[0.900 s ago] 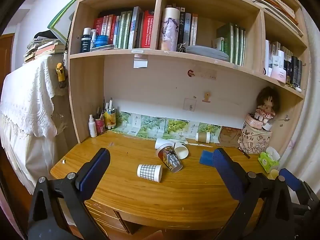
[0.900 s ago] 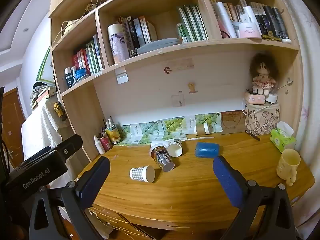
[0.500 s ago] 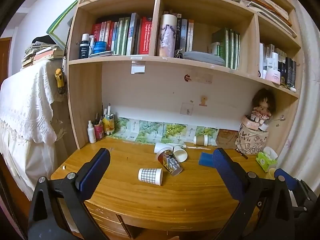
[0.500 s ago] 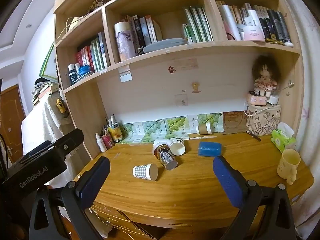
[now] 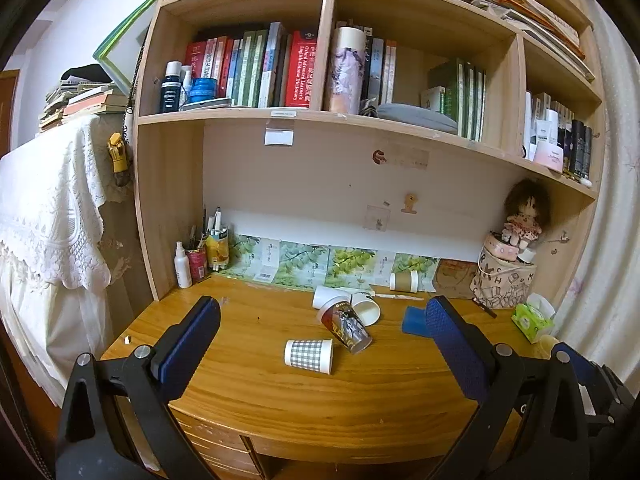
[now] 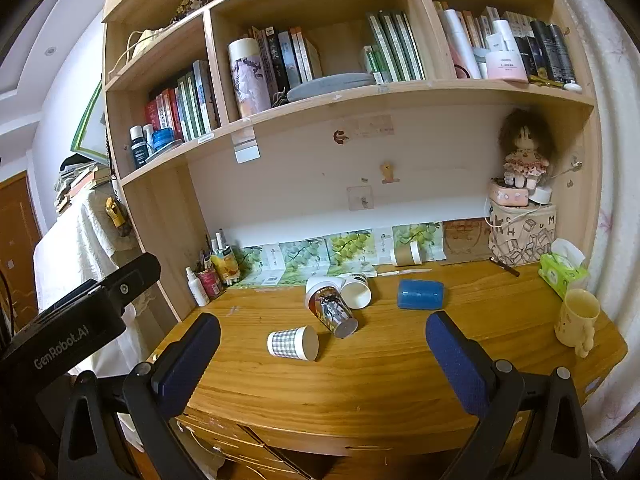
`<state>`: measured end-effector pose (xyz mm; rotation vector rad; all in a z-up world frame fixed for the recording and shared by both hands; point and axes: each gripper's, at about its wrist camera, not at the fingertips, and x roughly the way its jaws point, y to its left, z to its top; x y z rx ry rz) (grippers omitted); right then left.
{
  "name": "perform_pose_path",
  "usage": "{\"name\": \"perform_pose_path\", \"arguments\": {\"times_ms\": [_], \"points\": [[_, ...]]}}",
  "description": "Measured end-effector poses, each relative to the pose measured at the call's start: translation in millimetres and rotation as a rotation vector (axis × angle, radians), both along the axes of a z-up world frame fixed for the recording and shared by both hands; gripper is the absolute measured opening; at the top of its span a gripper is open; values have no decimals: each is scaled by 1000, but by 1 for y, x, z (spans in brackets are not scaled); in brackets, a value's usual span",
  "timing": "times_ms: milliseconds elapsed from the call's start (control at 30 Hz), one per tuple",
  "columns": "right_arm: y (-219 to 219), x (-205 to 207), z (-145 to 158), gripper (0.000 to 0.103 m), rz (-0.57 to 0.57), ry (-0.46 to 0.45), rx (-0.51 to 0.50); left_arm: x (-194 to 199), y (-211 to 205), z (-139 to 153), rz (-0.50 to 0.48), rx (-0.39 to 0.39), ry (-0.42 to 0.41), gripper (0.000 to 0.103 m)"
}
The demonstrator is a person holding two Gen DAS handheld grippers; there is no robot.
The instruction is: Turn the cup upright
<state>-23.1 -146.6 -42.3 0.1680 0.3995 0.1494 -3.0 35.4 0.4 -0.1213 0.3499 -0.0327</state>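
A grey checked paper cup [image 5: 308, 355] lies on its side on the wooden desk [image 5: 280, 392]; it also shows in the right wrist view [image 6: 293, 343]. Behind it a dark printed cup [image 5: 346, 327] [image 6: 333, 311] and a white cup [image 5: 366, 307] [image 6: 355, 290] lie tipped over together. A blue cup [image 6: 420, 294] lies on its side to the right. My left gripper [image 5: 320, 332] is open and empty, held back over the desk's front edge. My right gripper [image 6: 320, 340] is open and empty too, equally far back.
A yellow mug [image 6: 577, 320] stands upright at the desk's right edge beside a green tissue pack [image 6: 560, 274]. A brown paper cup [image 6: 406, 254] lies by the back wall. Bottles and a pen holder [image 5: 200, 260] stand at the back left. A patterned bag with a doll [image 6: 520, 232] stands at the back right.
Both grippers have pulled back a little and tilted up, so more of the shelves shows. The cups have not moved.
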Motion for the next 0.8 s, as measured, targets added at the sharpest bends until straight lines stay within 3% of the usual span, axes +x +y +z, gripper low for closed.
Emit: {"name": "perform_pose_path", "arguments": {"times_ms": [533, 800], "points": [[15, 14, -12, 103, 32, 78, -29, 21, 14, -16, 19, -52, 105, 102], [5, 43, -20, 103, 69, 131, -26, 49, 7, -23, 86, -39, 162, 102]]}}
